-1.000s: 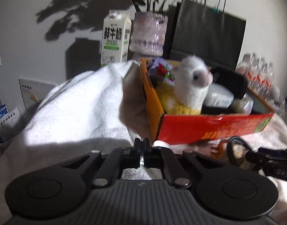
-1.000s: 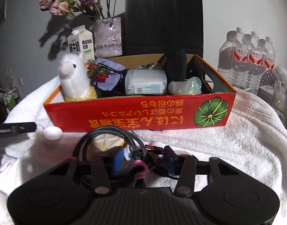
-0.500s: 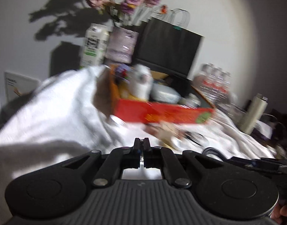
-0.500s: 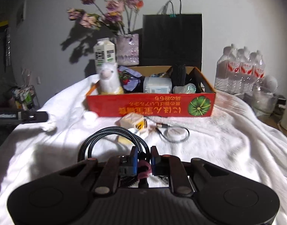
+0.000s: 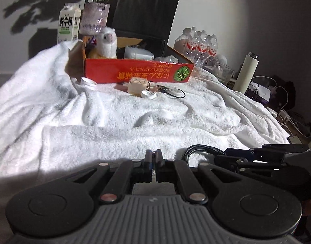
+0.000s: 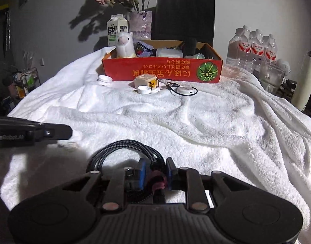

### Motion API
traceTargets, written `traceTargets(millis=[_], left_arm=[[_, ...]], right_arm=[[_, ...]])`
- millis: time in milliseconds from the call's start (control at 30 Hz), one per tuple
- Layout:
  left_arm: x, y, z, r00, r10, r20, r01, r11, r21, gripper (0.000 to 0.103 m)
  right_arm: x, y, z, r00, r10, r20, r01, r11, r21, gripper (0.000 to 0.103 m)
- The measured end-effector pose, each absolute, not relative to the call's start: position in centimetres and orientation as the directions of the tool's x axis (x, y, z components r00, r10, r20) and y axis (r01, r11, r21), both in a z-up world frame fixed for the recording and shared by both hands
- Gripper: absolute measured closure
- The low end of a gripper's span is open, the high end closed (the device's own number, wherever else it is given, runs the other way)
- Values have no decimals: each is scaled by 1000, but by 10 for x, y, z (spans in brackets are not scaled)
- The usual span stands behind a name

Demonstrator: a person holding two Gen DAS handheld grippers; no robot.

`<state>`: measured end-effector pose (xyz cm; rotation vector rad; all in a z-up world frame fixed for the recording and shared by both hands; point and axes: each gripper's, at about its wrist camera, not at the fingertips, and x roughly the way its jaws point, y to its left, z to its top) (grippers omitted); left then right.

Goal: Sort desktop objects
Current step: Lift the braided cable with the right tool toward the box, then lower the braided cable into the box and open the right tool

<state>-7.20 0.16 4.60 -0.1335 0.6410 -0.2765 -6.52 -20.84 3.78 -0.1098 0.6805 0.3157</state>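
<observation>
Looking left to right across the white towel [image 6: 175, 118] that covers my bench, I find my left tool [image 5: 153, 158] low at the near edge, its jaws pressed together with nothing between them. Far back stands a milk carton [image 6: 116, 29], then a vase of flowers [image 6: 140, 25] and a black paper bag [image 6: 184, 16] against the wall. In front of them sits the red cardboard box [image 6: 161, 72], already holding a white plush alpaca [image 6: 125, 44] at its left end, a white container [image 6: 168, 52] in the middle and a dark object beside that — too dim to name. On the towel just before the box lie a white lid [image 6: 104, 80], then a cream cube [image 6: 145, 81] with a second white lid [image 6: 143, 90] touching its front, then a small round disc with a cable [image 6: 183, 90]. Nearer me, my right tool [image 6: 154, 173] has a coiled braided cable [image 6: 122, 150] between its fingers; the coil rises in a loop ahead of them, with a pink band at the gap. Its jaws are parting slightly, and I cannot tell whether the pads press on the cable. Off to the right stand water bottles [image 6: 253, 46], a clear glass container [image 6: 271, 77] and a cream flask [image 6: 304, 81], well apart from the box.
</observation>
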Motion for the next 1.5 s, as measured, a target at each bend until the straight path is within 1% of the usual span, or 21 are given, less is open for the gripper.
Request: traceTargets(millis=[67,133,167,200,267,333,367,400,433,467,533,567,600,700,800,900,1133,1233,1300,1400,1500], left_arm=[[-78,2,50,774,-285,-565,210,958,-196,100],[-82,4,50,774,-281,-568,207,959,-193,100],[-84,4,49,772,-281,-570,206,959,-194,100],[-84,5,47,769,-281,-574,205,959,-195,100],[-84,5,44,761,-282,-584,202,959,-200,100],[-85,2,44,760,-286,-584,208,958,-198,100],[-86,1,45,762,-289,-579,214,957,-195,100],[-86,0,46,765,-291,-575,219,956,-193,100],[-86,-1,47,767,-292,-572,222,956,-191,100],[-86,-2,47,767,-293,-571,224,956,-189,100],[-87,-2,47,768,-290,-571,222,957,-188,100],[-88,-1,47,768,-290,-571,221,957,-189,100],[-89,0,47,769,-287,-571,217,958,-189,100],[-92,5,50,781,-277,-559,207,960,-186,100],[-92,11,57,798,-263,-542,189,964,-190,100],[-90,15,68,821,-253,-513,182,966,-186,100],[-80,23,93,863,-238,-445,177,969,-174,100],[-76,22,102,879,-242,-410,189,968,-166,100],[-73,20,100,879,-247,-408,192,966,-171,100],[-68,19,90,866,-247,-434,183,966,-184,100],[-67,24,83,858,-240,-454,174,968,-181,100]], right_arm=[[-72,-206,39,740,244,-627,-313,950,1,76],[-79,-207,43,750,241,-615,-304,953,3,69],[-82,-209,44,754,232,-614,-293,956,2,61],[-86,-211,43,755,223,-616,-283,959,0,58],[-87,-214,39,745,226,-627,-275,961,20,58],[-88,-216,37,744,243,-622,-267,962,57,56],[-88,-214,36,741,256,-621,-275,959,68,56],[-87,-212,35,740,262,-619,-276,958,75,53],[-85,-209,33,743,259,-618,-270,960,77,53],[-83,-206,30,746,252,-616,-261,962,76,53],[-78,-203,27,765,232,-601,-233,969,78,61],[-78,-202,26,780,215,-588,-218,974,67,77],[-78,-199,26,791,197,-579,-213,976,40,78],[-84,-196,32,808,203,-553,-240,971,6,82],[-99,-194,49,839,209,-502,-260,965,-33,82],[-107,-202,67,861,217,-461,-261,965,-33,82],[-111,-240,106,918,158,-364,-183,983,-35,83],[-115,-240,121,944,159,-290,-185,980,-67,82],[-115,-231,121,950,168,-264,-207,970,-129,82],[-111,-206,101,944,150,-295,-228,941,-251,82],[-119,-182,83,944,157,-289,-258,899,-355,82]])
